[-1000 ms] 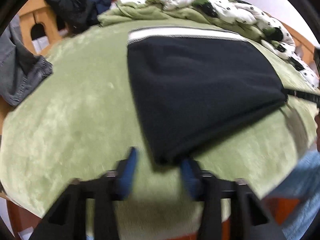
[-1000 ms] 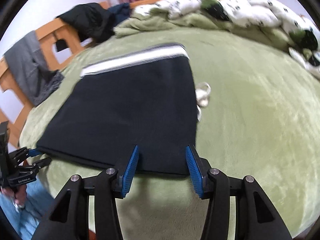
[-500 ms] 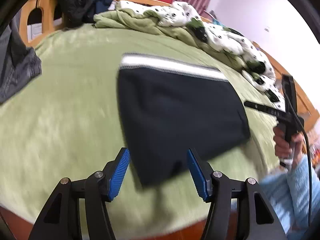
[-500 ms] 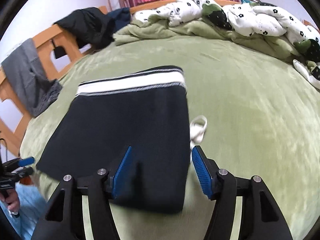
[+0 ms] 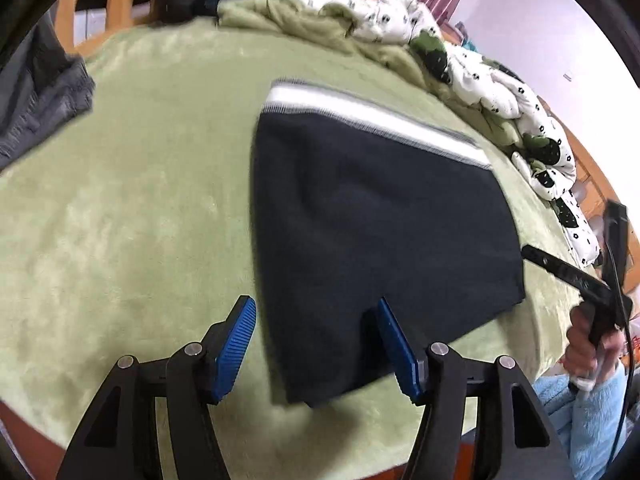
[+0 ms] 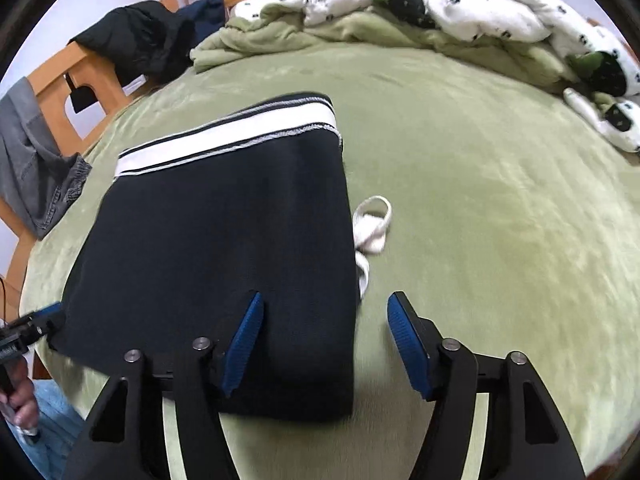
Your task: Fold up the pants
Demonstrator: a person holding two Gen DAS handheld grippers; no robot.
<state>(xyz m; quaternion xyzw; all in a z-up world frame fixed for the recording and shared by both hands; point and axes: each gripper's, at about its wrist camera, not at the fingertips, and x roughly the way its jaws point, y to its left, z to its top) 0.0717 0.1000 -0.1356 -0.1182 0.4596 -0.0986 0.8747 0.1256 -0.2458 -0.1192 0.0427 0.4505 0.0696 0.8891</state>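
Black pants (image 5: pixel 372 216) with a white waistband lie folded flat on the green bed; they also show in the right wrist view (image 6: pixel 224 256). My left gripper (image 5: pixel 316 340) is open and empty, hovering over the pants' near left corner. My right gripper (image 6: pixel 324 340) is open and empty, above the pants' near right corner. The right gripper also shows at the right edge of the left wrist view (image 5: pixel 576 276). A white drawstring (image 6: pixel 372 224) sticks out at the pants' right edge.
The green blanket (image 6: pixel 500 208) covers the bed. A white spotted duvet (image 6: pixel 480 12) and bunched green blanket lie at the far side. A wooden rail (image 6: pixel 60 92) at left carries grey jeans (image 6: pixel 32 160) and dark clothes (image 6: pixel 140 40).
Both grippers have let go of the pants' near edge, opened wide and pulled back and up. The pants now lie flat on the bed.
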